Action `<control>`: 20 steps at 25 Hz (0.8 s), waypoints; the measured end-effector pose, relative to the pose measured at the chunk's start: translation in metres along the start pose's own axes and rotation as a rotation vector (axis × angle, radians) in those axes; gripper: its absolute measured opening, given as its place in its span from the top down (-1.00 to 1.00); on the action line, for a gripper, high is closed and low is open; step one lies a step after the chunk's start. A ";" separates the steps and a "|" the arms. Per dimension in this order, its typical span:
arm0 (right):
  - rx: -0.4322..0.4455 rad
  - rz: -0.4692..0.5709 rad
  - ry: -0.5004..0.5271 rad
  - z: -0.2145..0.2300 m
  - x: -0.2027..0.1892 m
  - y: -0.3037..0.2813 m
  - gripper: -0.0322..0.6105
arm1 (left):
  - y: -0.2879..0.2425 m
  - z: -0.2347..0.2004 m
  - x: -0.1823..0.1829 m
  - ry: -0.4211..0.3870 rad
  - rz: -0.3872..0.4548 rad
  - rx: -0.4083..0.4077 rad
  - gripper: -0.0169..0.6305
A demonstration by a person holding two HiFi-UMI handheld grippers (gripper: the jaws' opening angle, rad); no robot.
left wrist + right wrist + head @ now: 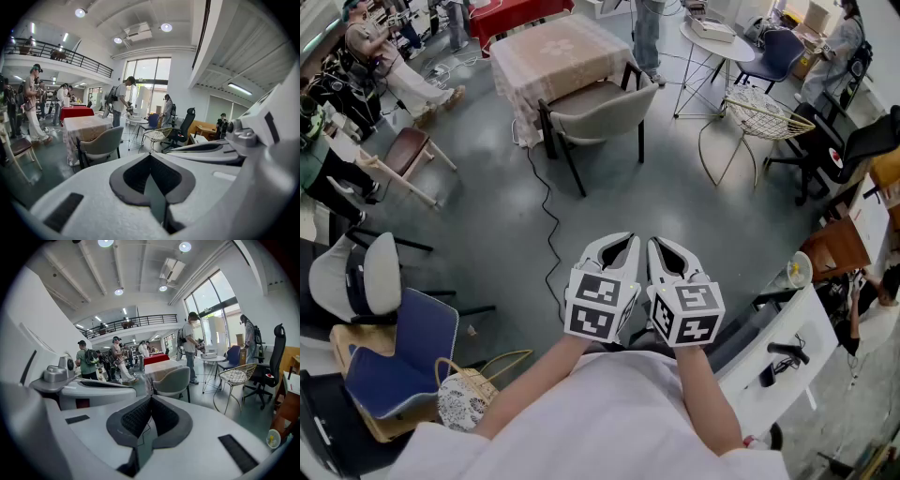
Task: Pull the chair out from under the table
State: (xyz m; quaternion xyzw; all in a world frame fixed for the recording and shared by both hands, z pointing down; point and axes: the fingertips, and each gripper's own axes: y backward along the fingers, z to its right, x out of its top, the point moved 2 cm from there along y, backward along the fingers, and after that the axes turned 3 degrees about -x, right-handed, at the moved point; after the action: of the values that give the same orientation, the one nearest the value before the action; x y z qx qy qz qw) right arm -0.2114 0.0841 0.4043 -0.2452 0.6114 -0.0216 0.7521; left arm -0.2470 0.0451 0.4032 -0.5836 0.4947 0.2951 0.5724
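A grey padded chair (600, 108) with black legs stands tucked against a square table (558, 52) under a beige cloth, far ahead across the floor. My left gripper (617, 246) and right gripper (667, 249) hover side by side close to my body, both shut with nothing between their jaws, well short of the chair. In the left gripper view the gripper (150, 157) points toward the chair (101, 145) and table (84, 126). The right gripper view shows that gripper (151, 400) with the same chair (173, 380) straight ahead of it.
A black cable (546, 216) runs along the grey floor from the table toward me. A wire chair (764, 112) and a round white table (712, 37) stand at the right, a wooden chair (403, 155) at the left, a blue chair (394, 361) near my left side. People stand around the edges.
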 end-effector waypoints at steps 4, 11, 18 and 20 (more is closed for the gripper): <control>0.001 -0.009 0.000 -0.006 -0.004 0.001 0.89 | 0.004 0.000 -0.005 0.006 -0.004 -0.007 0.93; -0.003 -0.015 -0.020 -0.005 -0.006 -0.006 0.89 | 0.000 -0.006 -0.008 0.015 -0.010 -0.013 0.93; -0.006 -0.039 -0.023 0.008 -0.008 -0.026 0.89 | -0.023 -0.017 -0.010 0.027 -0.034 -0.018 0.93; 0.001 -0.047 -0.019 0.014 -0.008 -0.034 0.89 | -0.033 -0.020 -0.011 0.027 -0.045 -0.017 0.93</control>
State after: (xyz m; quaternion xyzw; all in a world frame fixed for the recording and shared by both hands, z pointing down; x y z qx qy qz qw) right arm -0.1912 0.0613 0.4269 -0.2593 0.5984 -0.0371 0.7571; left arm -0.2253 0.0236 0.4286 -0.6033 0.4867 0.2783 0.5672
